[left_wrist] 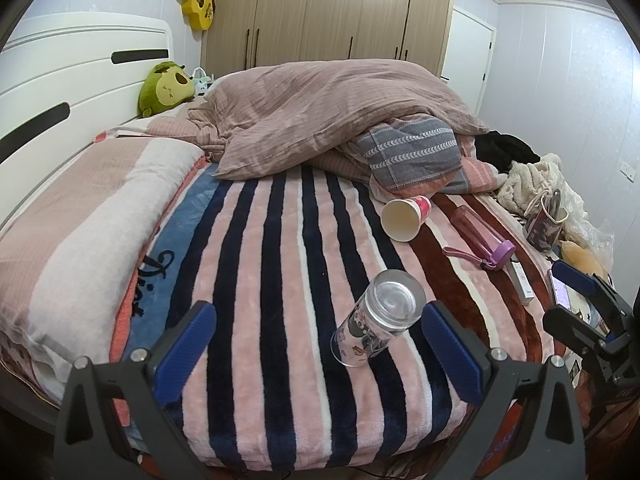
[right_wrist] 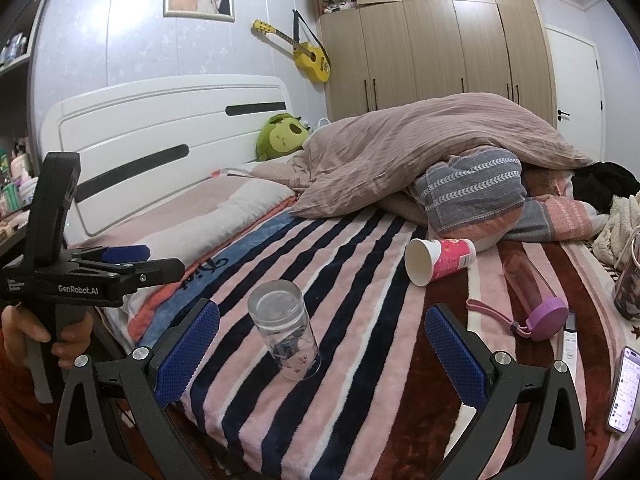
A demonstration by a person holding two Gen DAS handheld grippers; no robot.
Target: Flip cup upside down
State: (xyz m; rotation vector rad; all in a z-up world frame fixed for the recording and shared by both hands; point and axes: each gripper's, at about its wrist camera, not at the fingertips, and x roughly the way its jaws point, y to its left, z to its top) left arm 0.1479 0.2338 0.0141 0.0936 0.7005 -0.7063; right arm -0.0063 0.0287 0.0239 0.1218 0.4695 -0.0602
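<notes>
A clear glass cup [left_wrist: 378, 318] with cartoon prints stands mouth down on the striped blanket [left_wrist: 280, 240], its flat base up. It also shows in the right wrist view [right_wrist: 285, 332]. My left gripper [left_wrist: 320, 332] is open and empty, the cup standing free between its blue fingers, close to the right one [left_wrist: 450, 344]. My right gripper [right_wrist: 322, 344] is open and empty, the cup between its fingers, nearer the left one [right_wrist: 188, 352]. The left gripper's body shows at the left of the right wrist view [right_wrist: 100, 268]. The right gripper shows at the right edge of the left wrist view [left_wrist: 588, 304].
A pink paper cup [right_wrist: 438, 260] lies on its side further back. A pink bottle with a purple lid [right_wrist: 536, 296], a white remote [right_wrist: 570, 344] and a phone [right_wrist: 624, 388] lie to the right. A heaped duvet [right_wrist: 420, 152] and pillows lie behind.
</notes>
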